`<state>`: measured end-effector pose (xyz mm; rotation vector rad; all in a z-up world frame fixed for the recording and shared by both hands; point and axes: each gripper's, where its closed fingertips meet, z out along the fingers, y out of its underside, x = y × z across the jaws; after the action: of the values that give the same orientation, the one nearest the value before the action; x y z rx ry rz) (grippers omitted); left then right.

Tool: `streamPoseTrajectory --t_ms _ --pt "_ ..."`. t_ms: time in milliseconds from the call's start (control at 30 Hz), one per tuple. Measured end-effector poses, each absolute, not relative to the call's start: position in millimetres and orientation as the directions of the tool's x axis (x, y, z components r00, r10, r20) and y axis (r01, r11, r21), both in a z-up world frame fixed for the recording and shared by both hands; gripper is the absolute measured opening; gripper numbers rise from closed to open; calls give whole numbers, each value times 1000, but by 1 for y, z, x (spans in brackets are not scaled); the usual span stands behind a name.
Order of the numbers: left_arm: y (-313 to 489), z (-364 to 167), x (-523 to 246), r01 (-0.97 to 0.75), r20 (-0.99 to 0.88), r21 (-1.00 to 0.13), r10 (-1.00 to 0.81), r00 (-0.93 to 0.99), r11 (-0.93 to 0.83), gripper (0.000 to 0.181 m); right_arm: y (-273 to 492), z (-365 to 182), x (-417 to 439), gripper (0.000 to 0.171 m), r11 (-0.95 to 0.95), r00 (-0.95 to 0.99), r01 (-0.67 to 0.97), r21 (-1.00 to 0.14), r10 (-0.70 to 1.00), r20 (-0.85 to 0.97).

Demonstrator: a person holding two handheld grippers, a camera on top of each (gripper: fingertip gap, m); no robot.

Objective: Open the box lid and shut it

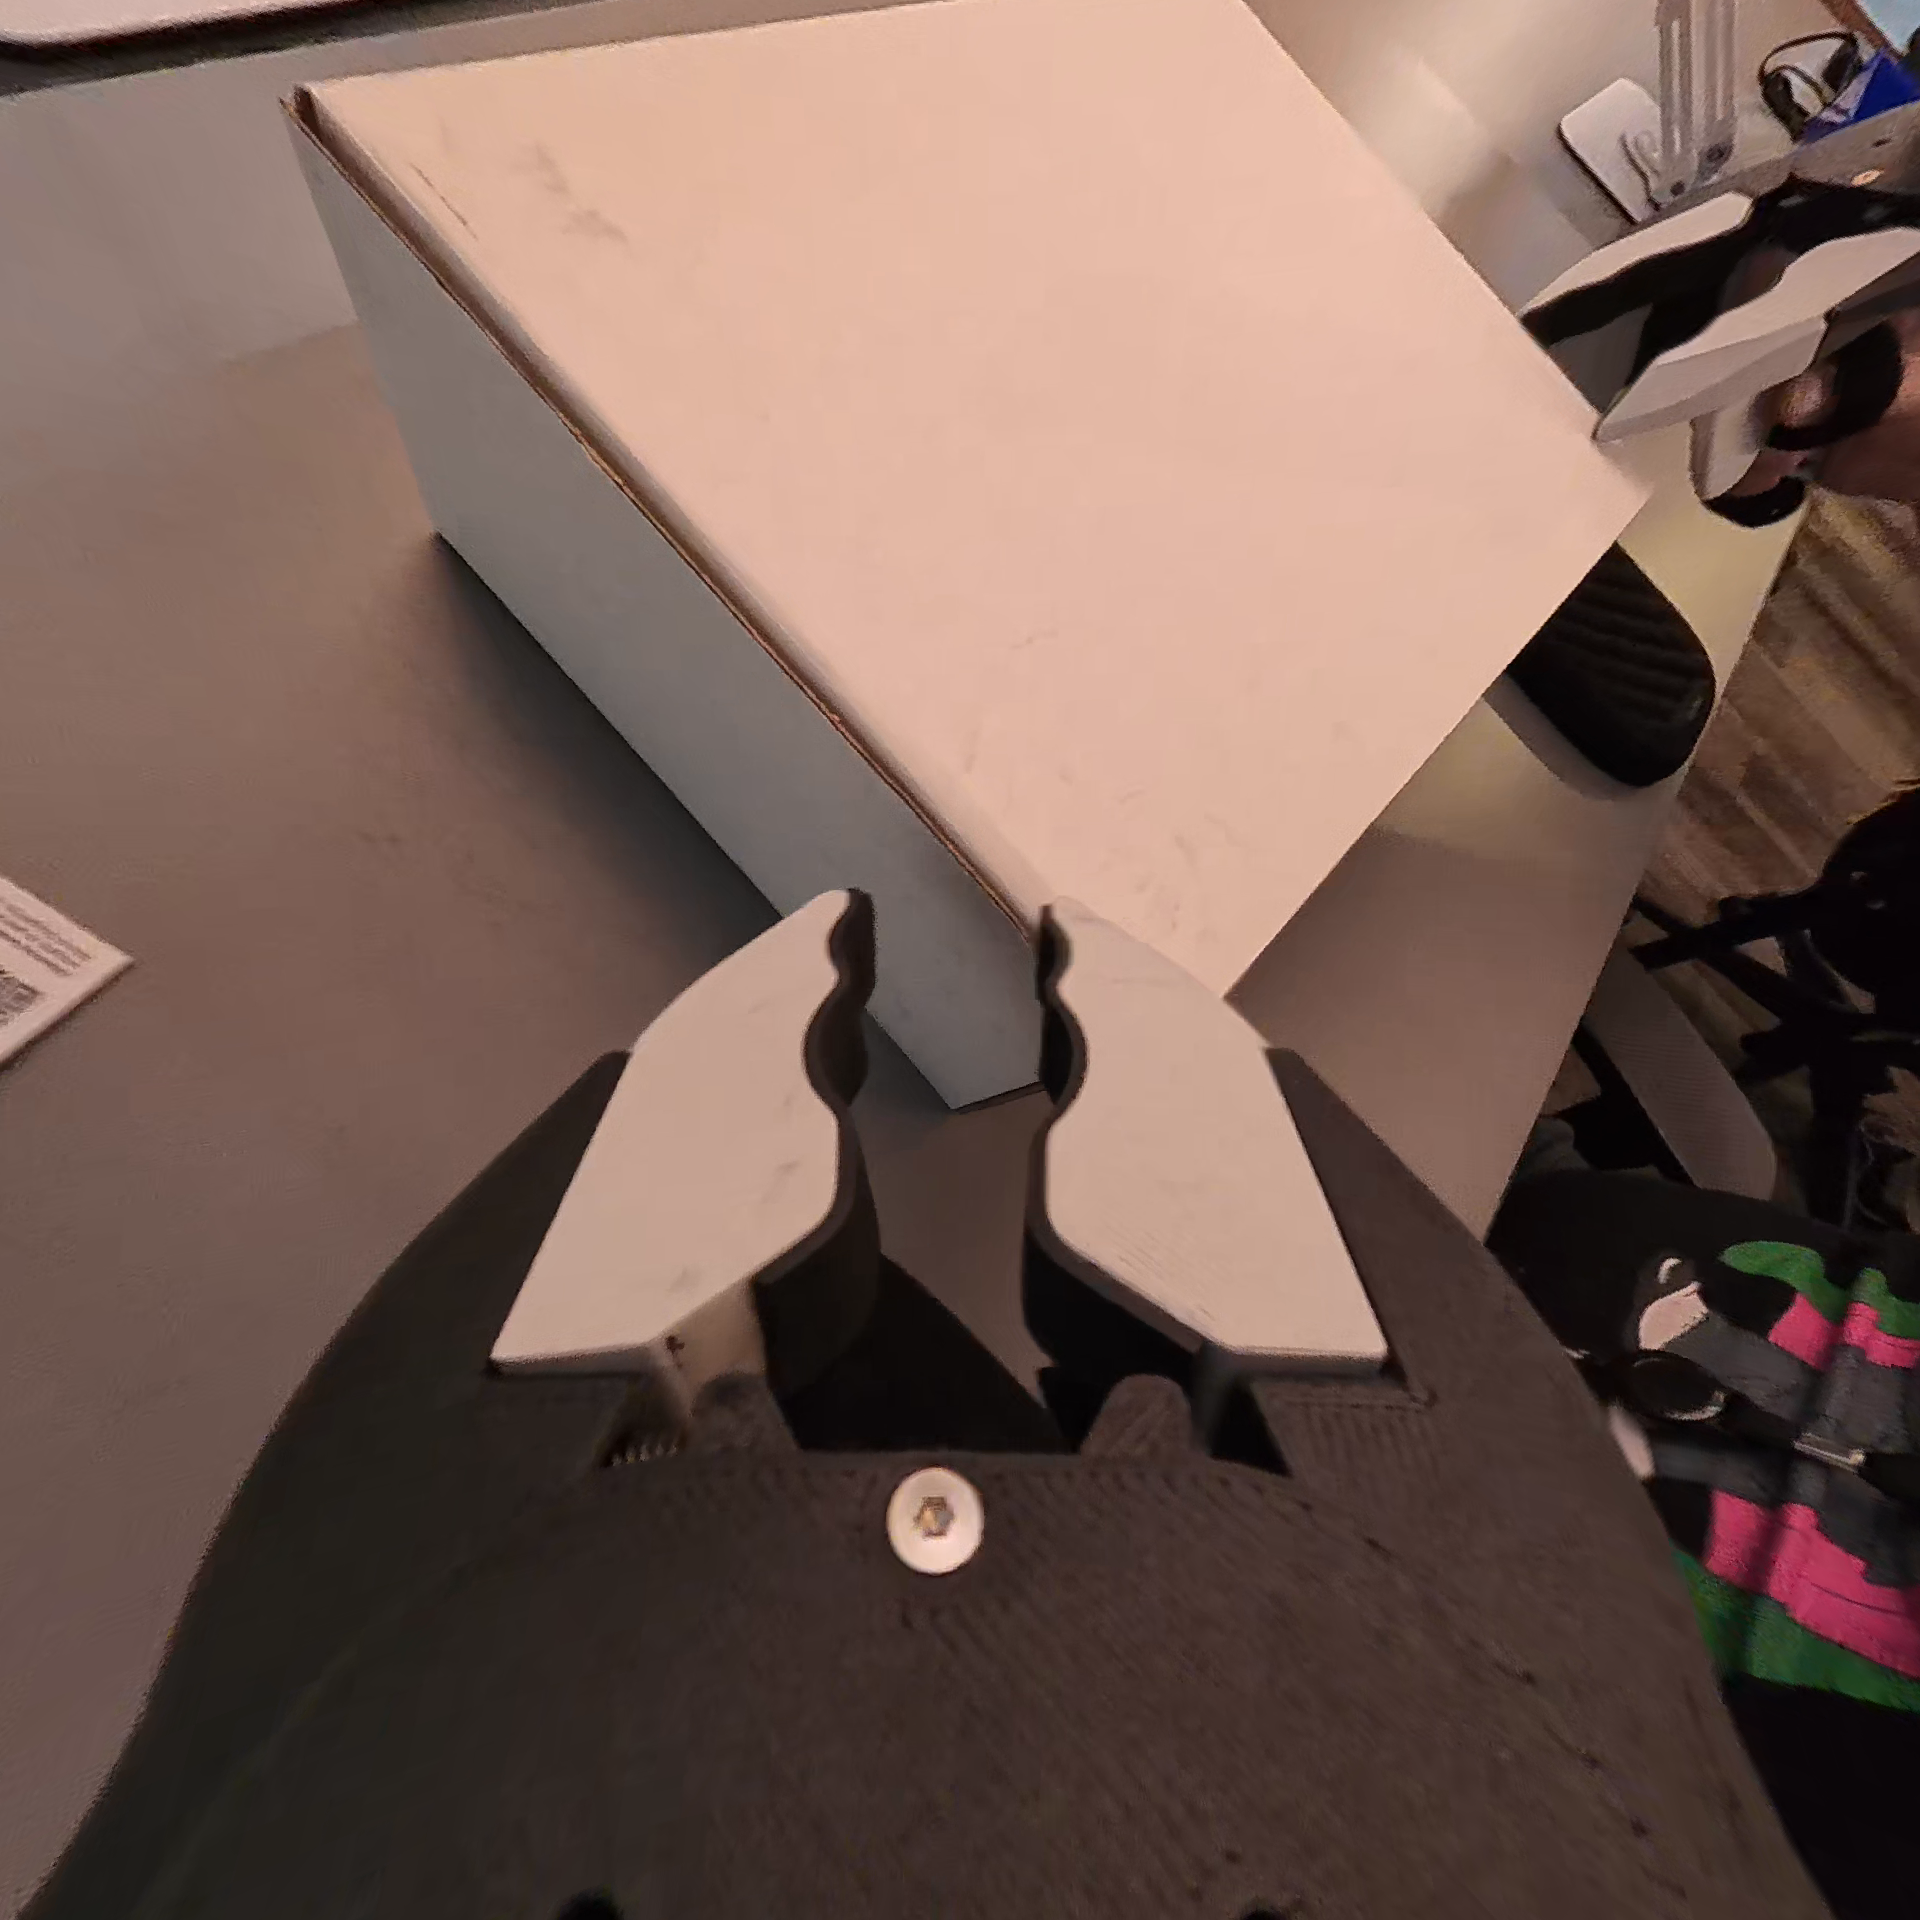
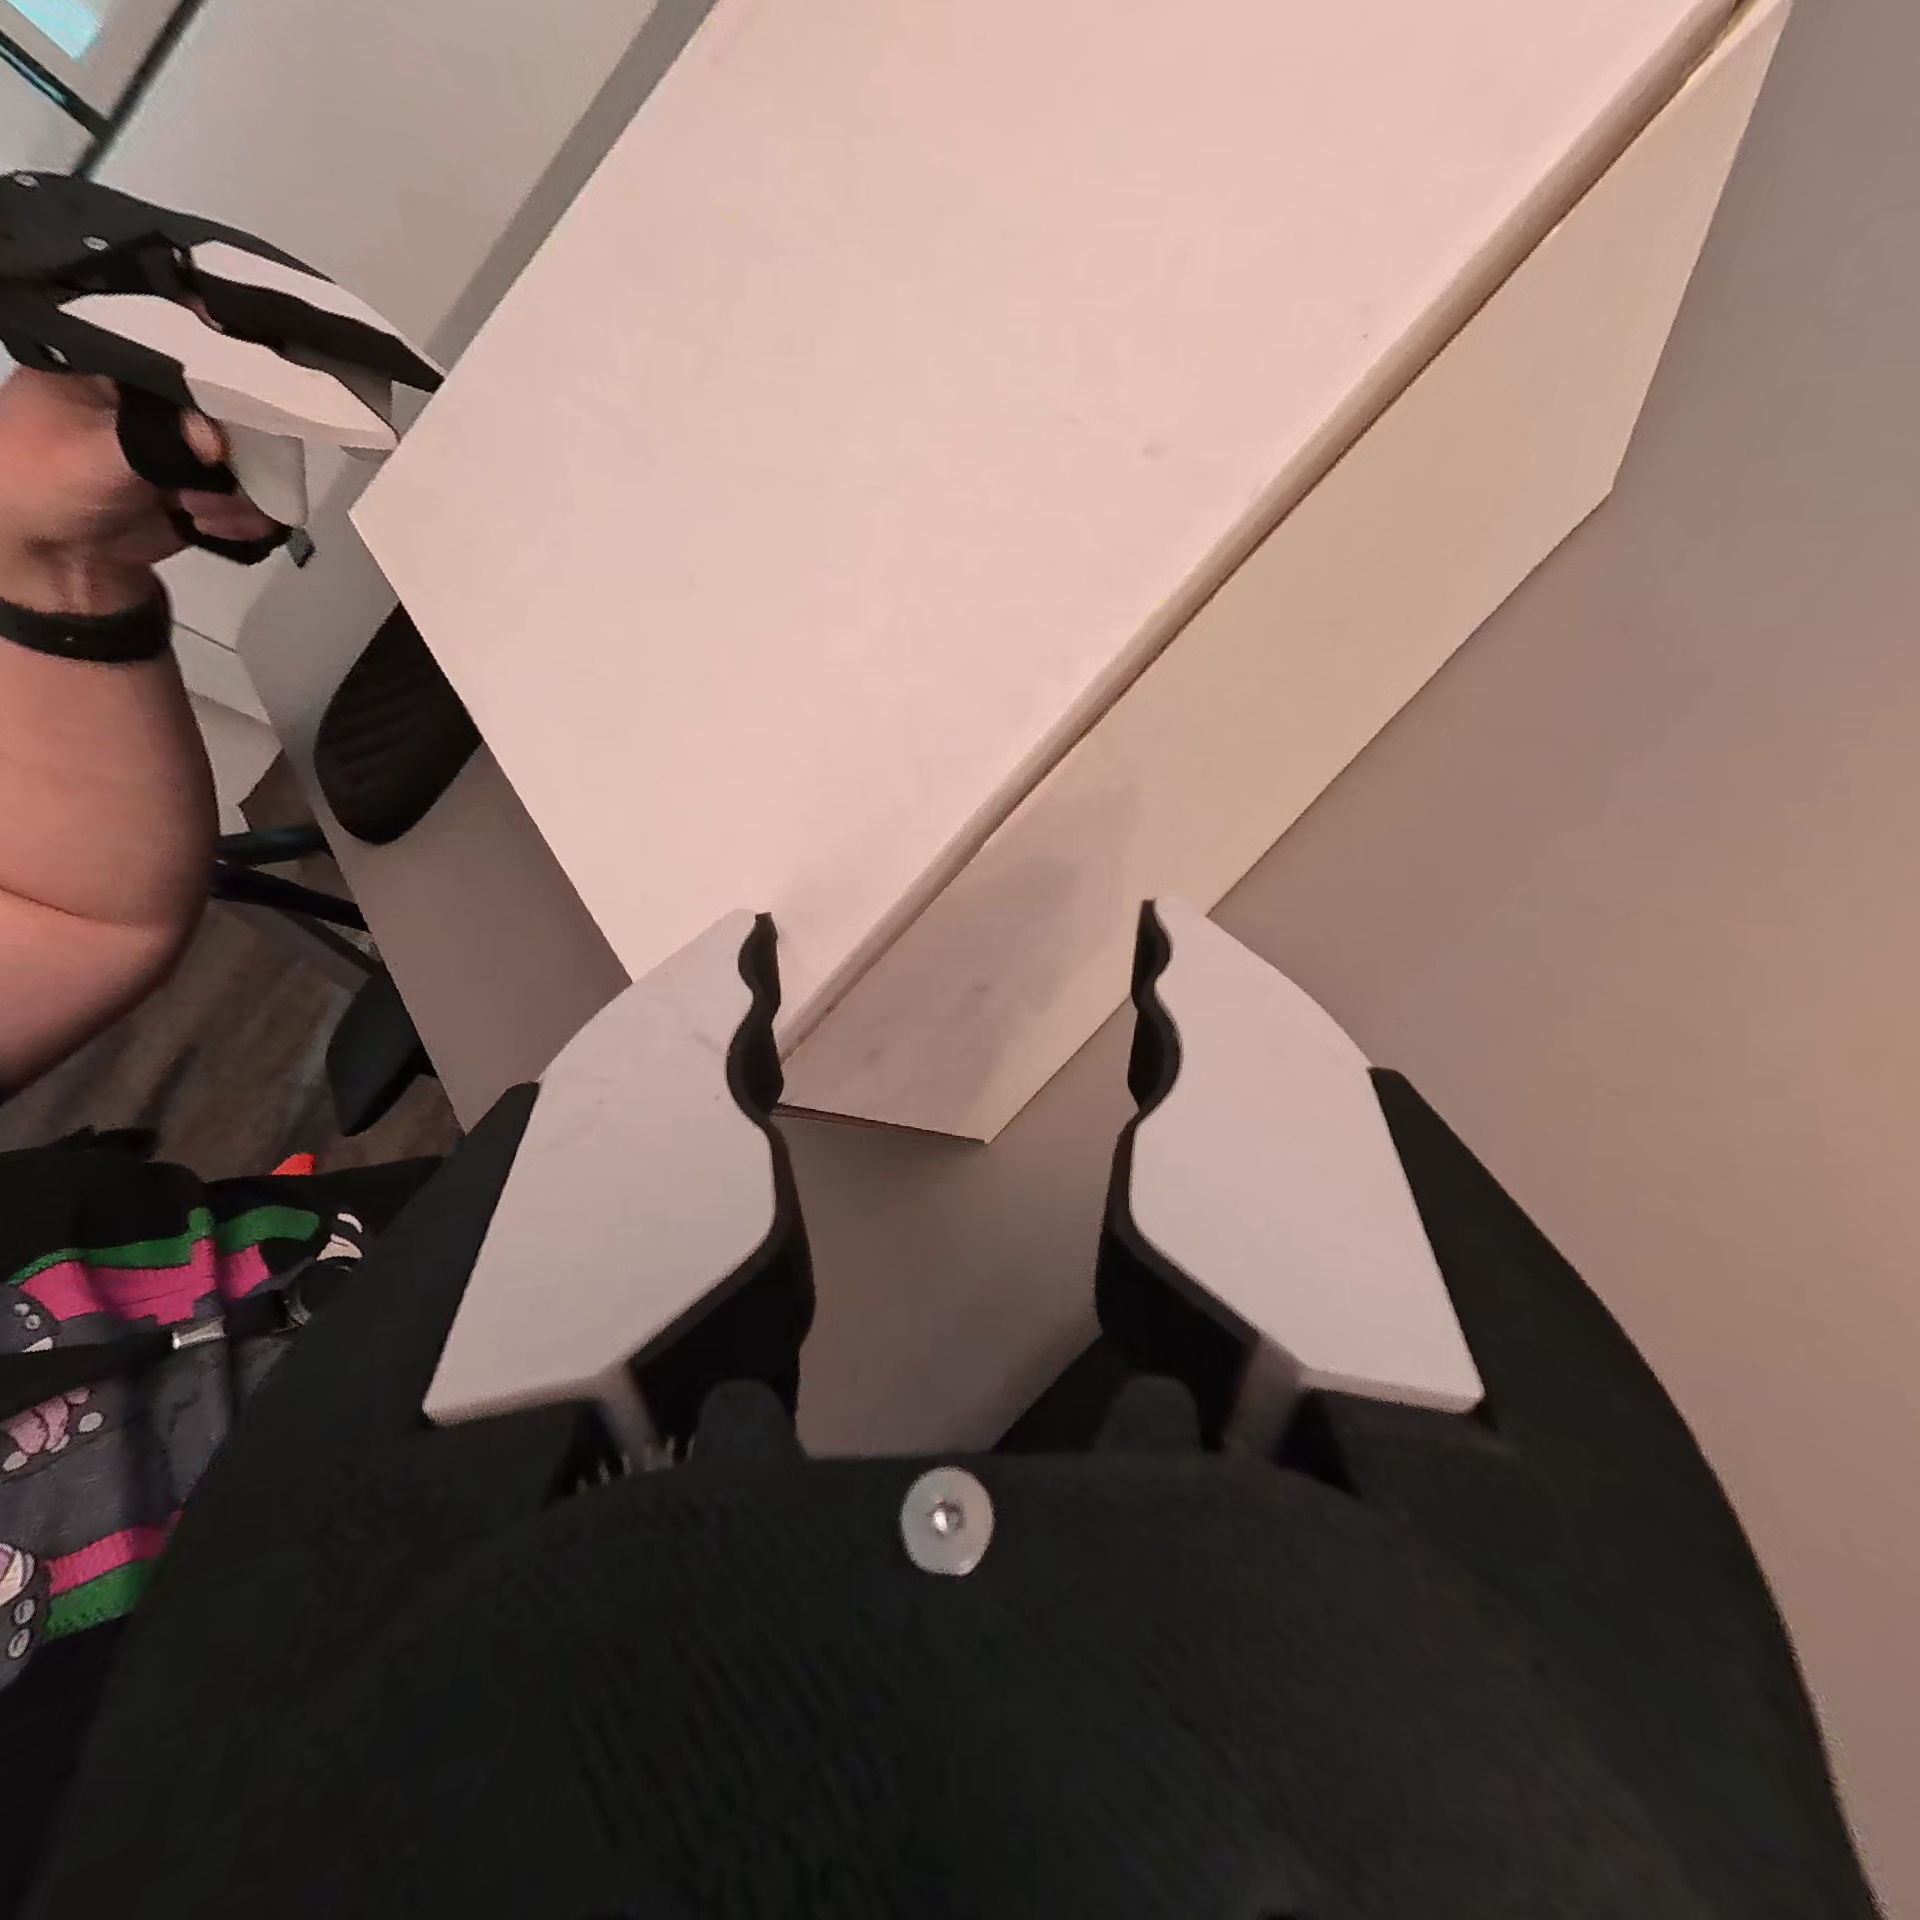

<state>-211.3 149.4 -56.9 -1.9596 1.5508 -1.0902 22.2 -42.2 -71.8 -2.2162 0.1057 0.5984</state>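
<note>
A white cardboard box point(image 1: 935, 416) lies on the grey table point(image 1: 260, 727) with its lid down flat; a brown edge marks the seam along the side. My left gripper point(image 1: 956, 914) is open and empty, its fingertips straddling the box's near corner. My right gripper point(image 2: 956, 914) is open wider and empty, at another near corner of the box point(image 2: 883, 416). Each gripper also shows in the other's view: the right gripper point(image 1: 1662, 343) by the box's far right corner, the left gripper point(image 2: 260, 364) at the upper left.
A printed paper sheet point(image 1: 42, 966) lies on the table at the left. A black chair armrest point(image 1: 1610, 686) sits just past the table edge by the box. The person's arm point(image 2: 83, 779) and colourful clothing point(image 1: 1808, 1507) are close.
</note>
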Motion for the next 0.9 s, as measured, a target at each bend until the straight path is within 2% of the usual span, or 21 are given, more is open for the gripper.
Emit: streamPoseTrajectory --t_ms 100,133,167,233,333,567,667,900 --pt "171 -36 -208 -536 200 -823 -979 36 -188 1 -39 -58 32 66 -598 918 -163 -784 200 -343" --pt "181 -28 -205 -512 135 -850 -991 16 -124 0 -35 -48 38 64 -557 928 -111 -823 237 -286" --pt "196 -27 -202 -523 50 -851 -999 11 -48 0 -30 -42 49 58 -532 944 -47 -845 252 -211" --pt "231 -35 -192 -616 -151 -779 -989 3 117 0 -16 -40 84 49 -530 970 151 -835 240 23" --pt "276 -54 -166 -733 -369 -613 -927 -62 293 0 10 -49 126 1 -572 916 398 -717 289 278" --pt "306 -101 -112 -810 -404 -396 -874 -270 433 0 72 -85 151 1 -643 812 583 -497 433 392" --pt "304 -104 -97 -792 -409 -386 -857 -314 474 0 82 -95 150 1 -646 771 635 -424 501 392" --pt "301 -101 -83 -771 -464 -360 -818 -341 525 0 90 -96 146 0 -625 704 706 -334 566 428"
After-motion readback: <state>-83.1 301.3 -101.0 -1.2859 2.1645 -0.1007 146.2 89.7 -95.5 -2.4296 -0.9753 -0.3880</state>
